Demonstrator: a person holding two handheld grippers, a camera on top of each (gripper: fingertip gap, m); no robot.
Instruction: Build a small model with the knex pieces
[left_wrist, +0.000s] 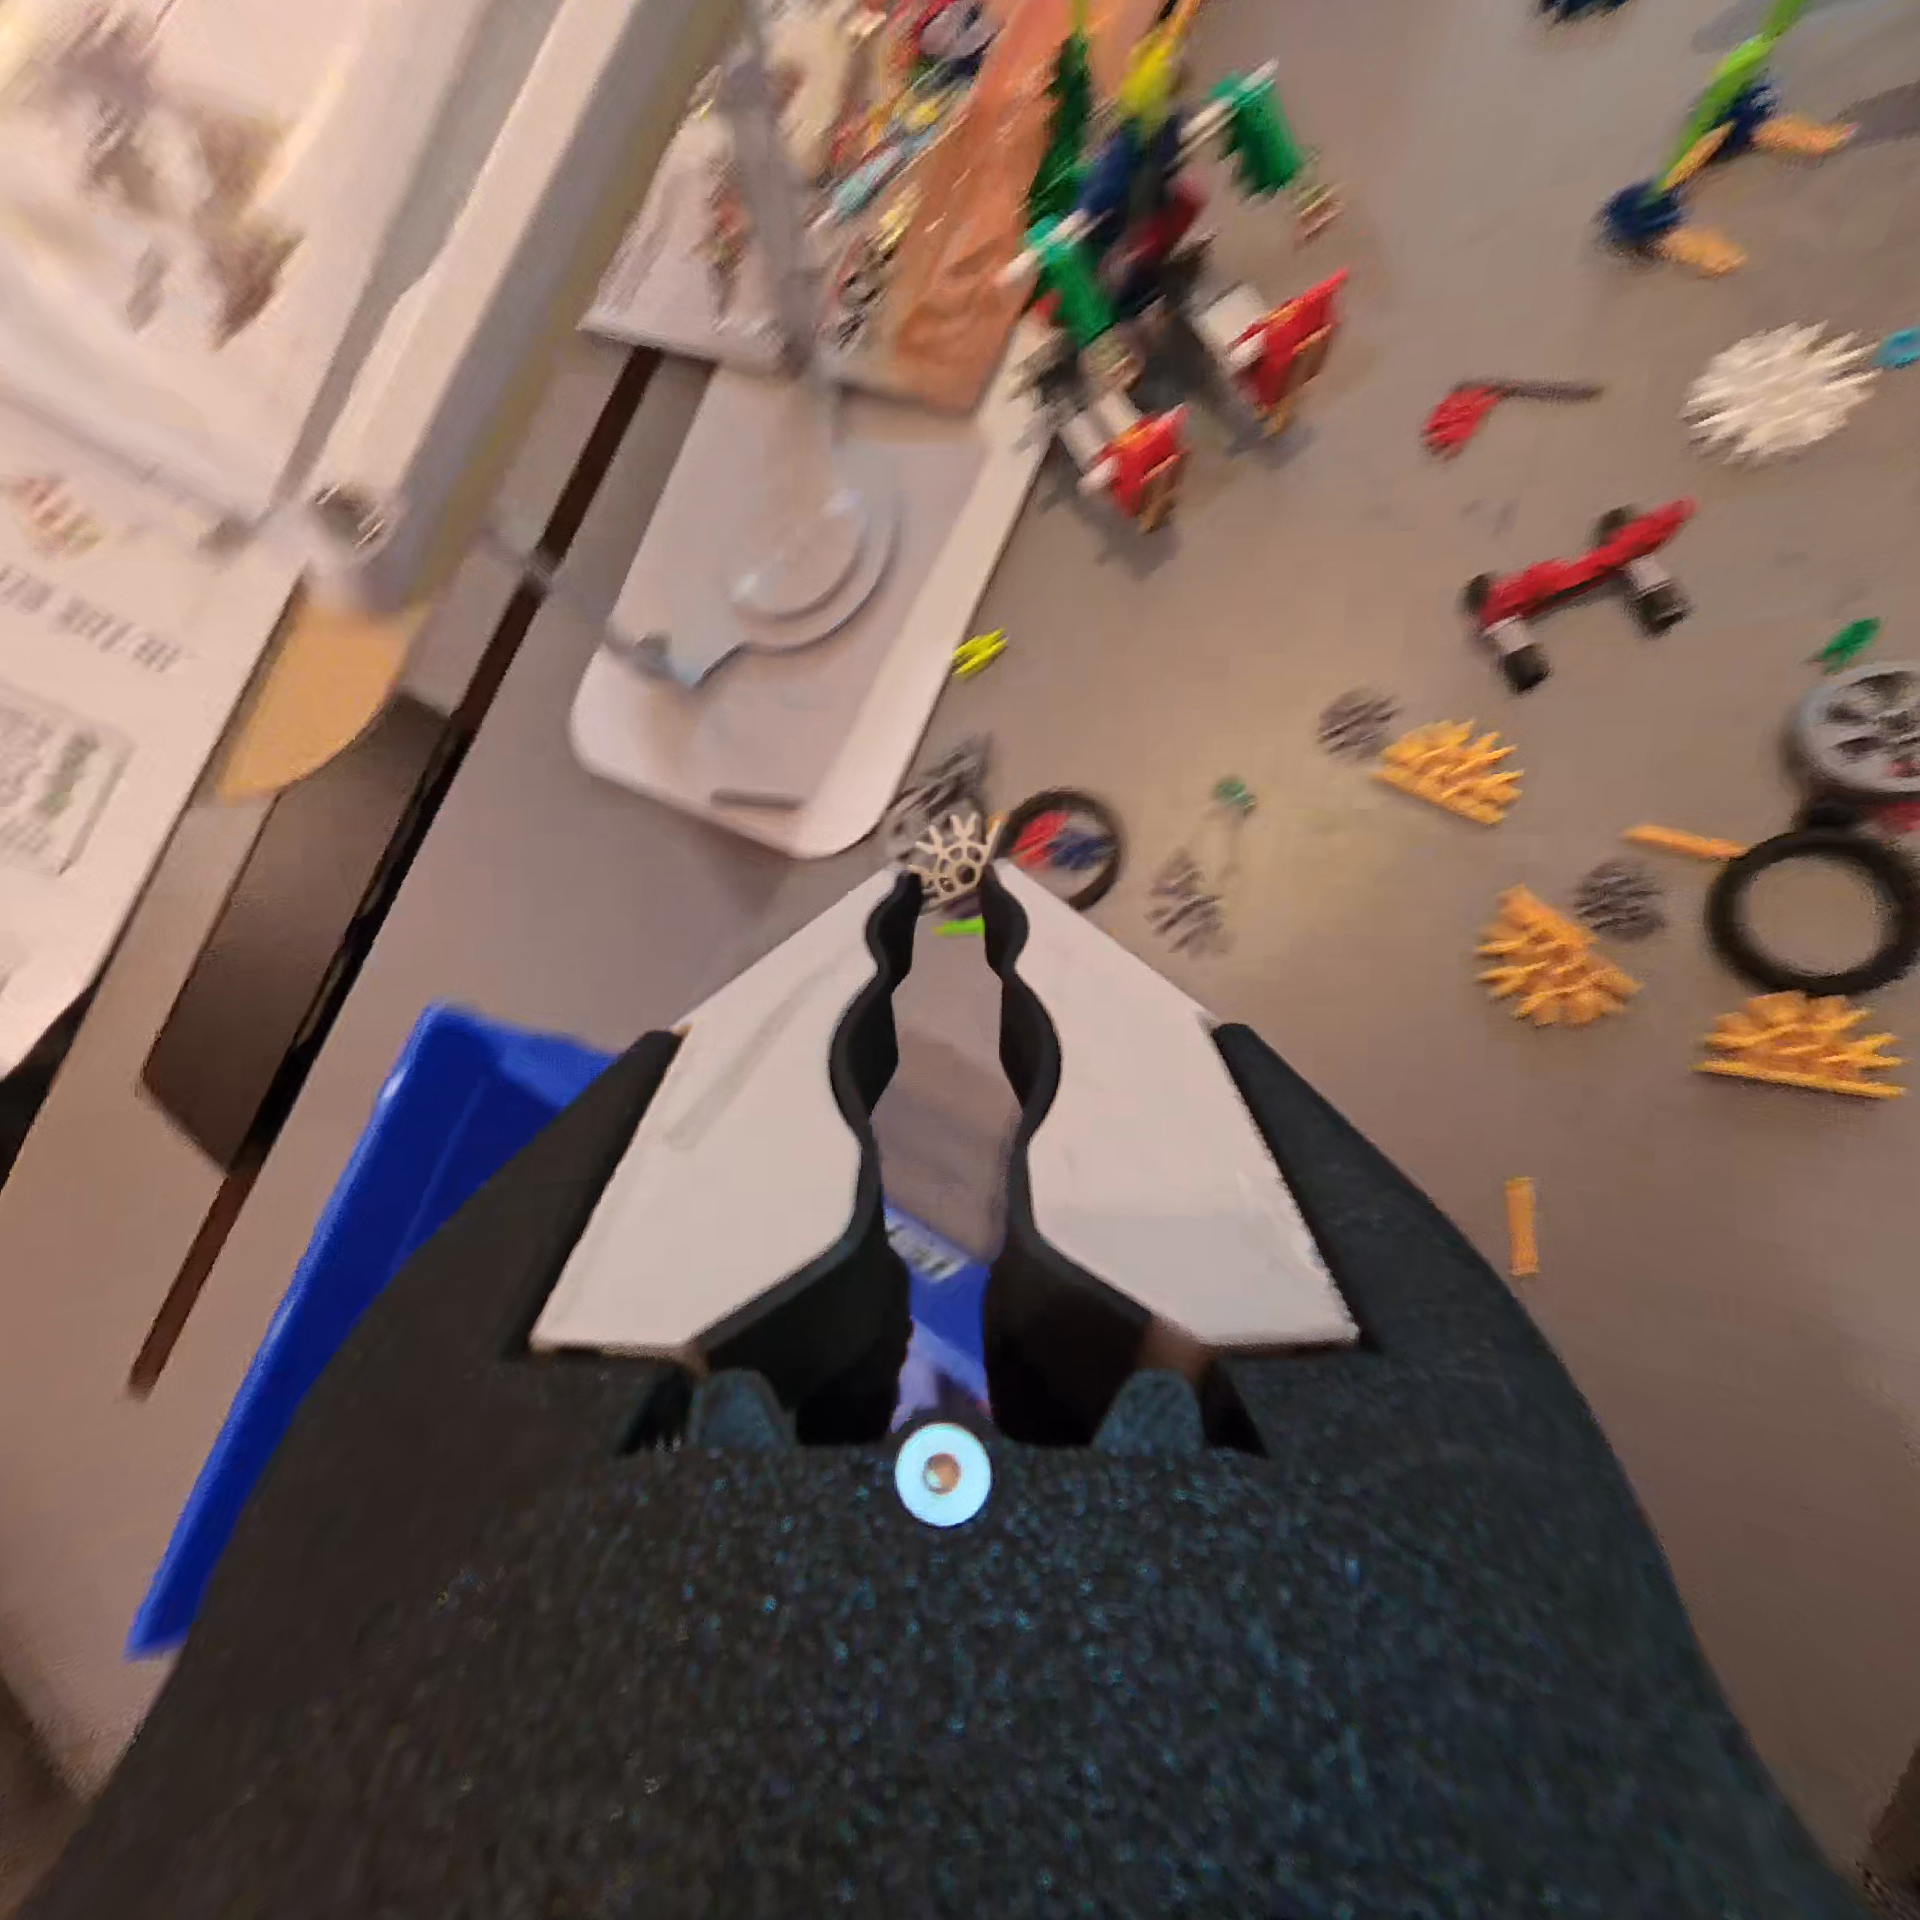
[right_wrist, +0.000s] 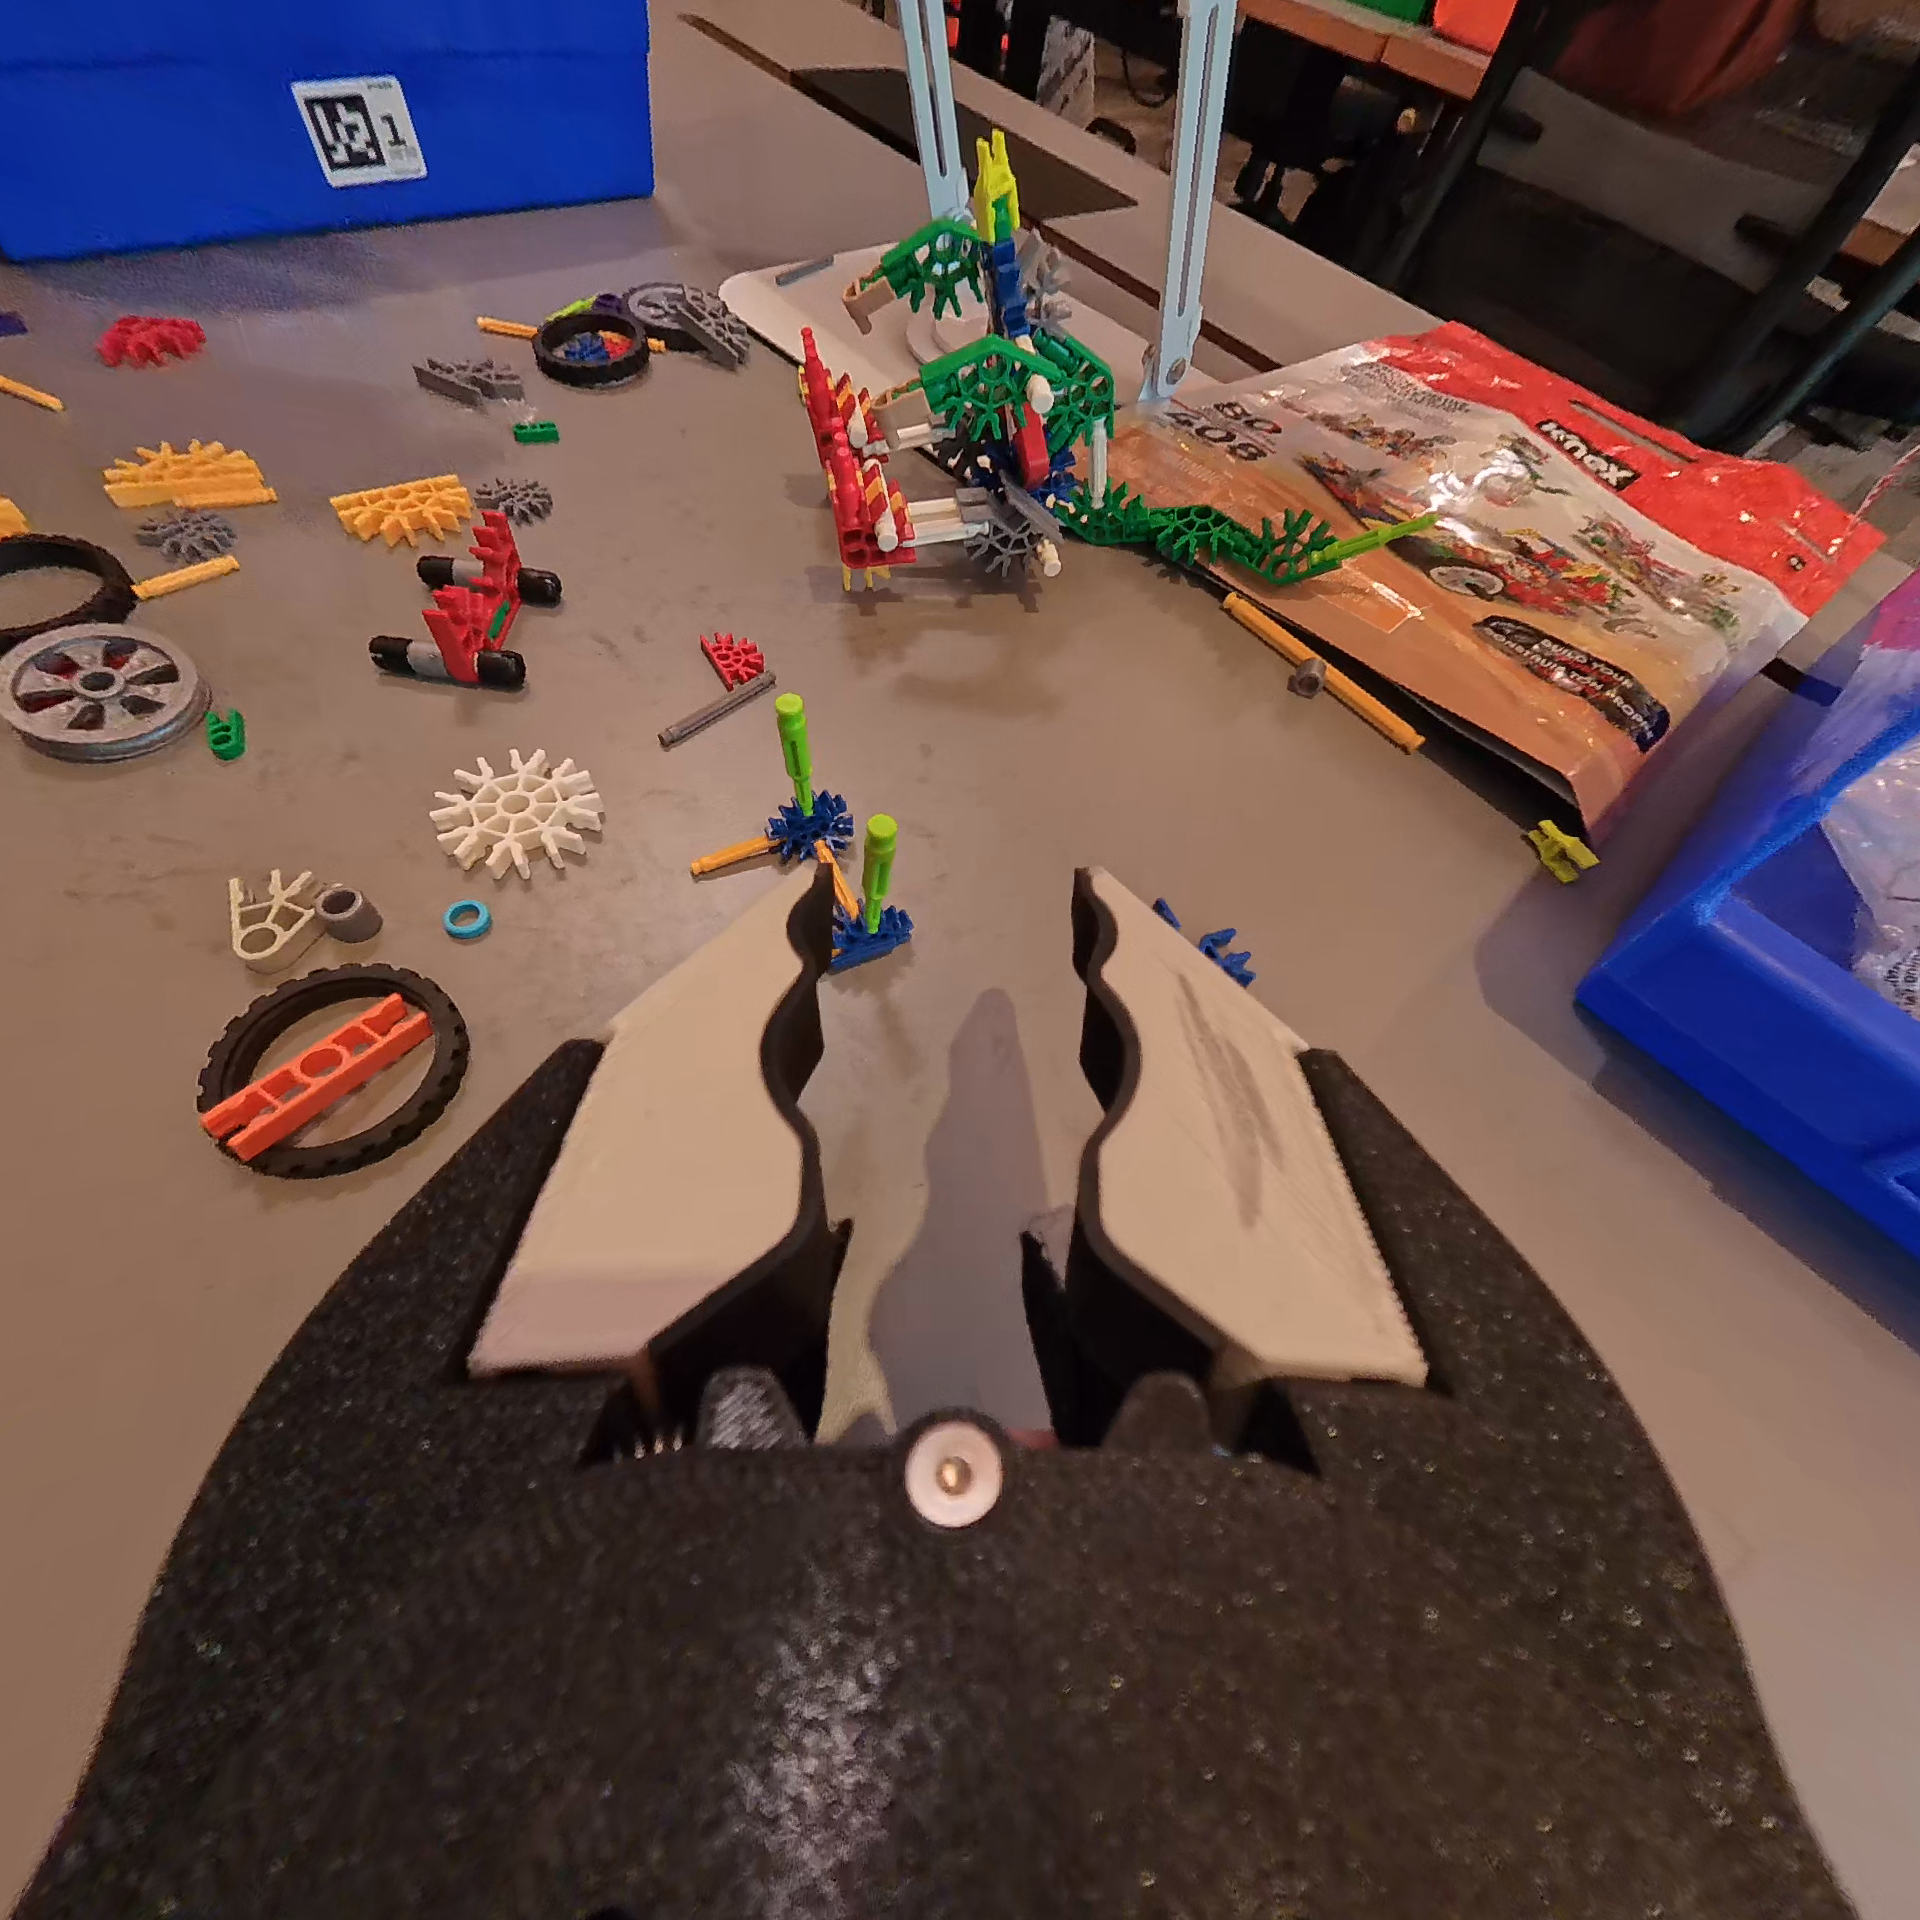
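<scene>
Left gripper: the left gripper (left_wrist: 948, 883) is pinching a small tan connector piece (left_wrist: 951, 854) between its fingertips, the jaws drawn nearly together around it, and it is hanging above the grey table (left_wrist: 1299, 1039).
Tan connector piece: it is sitting at the very tip of the left gripper, clear of the table surface (the background of this view is motion-blurred).
Below the left gripper: a blue bin (left_wrist: 416, 1195) is showing under and to the left of the fingers; a white base plate (left_wrist: 831, 644) is lying just beyond the tips.
Right gripper: the right gripper (right_wrist: 951, 883) is standing spread, with nothing between its jaws, low over the table (right_wrist: 1143, 779).
Nearest to the right gripper: a small assembly of blue connectors with lime-green rods (right_wrist: 831, 831) is standing just beside the left fingertip; another blue connector (right_wrist: 1216, 951) is peeking out from behind the right finger.
Left of the right gripper: a white snowflake connector (right_wrist: 516, 812), a tan connector with a grey spacer (right_wrist: 296, 916), a light-blue ring (right_wrist: 467, 918) and a black tyre holding an orange piece (right_wrist: 330, 1070) are lying apart on the table.
Farther off: a multicoloured model (right_wrist: 977, 416) is standing by a printed toy bag (right_wrist: 1507, 540); a blue box with a marker sticker (right_wrist: 332, 114) is sitting at the far left, and a blue tray (right_wrist: 1766, 987) at the right edge.
</scene>
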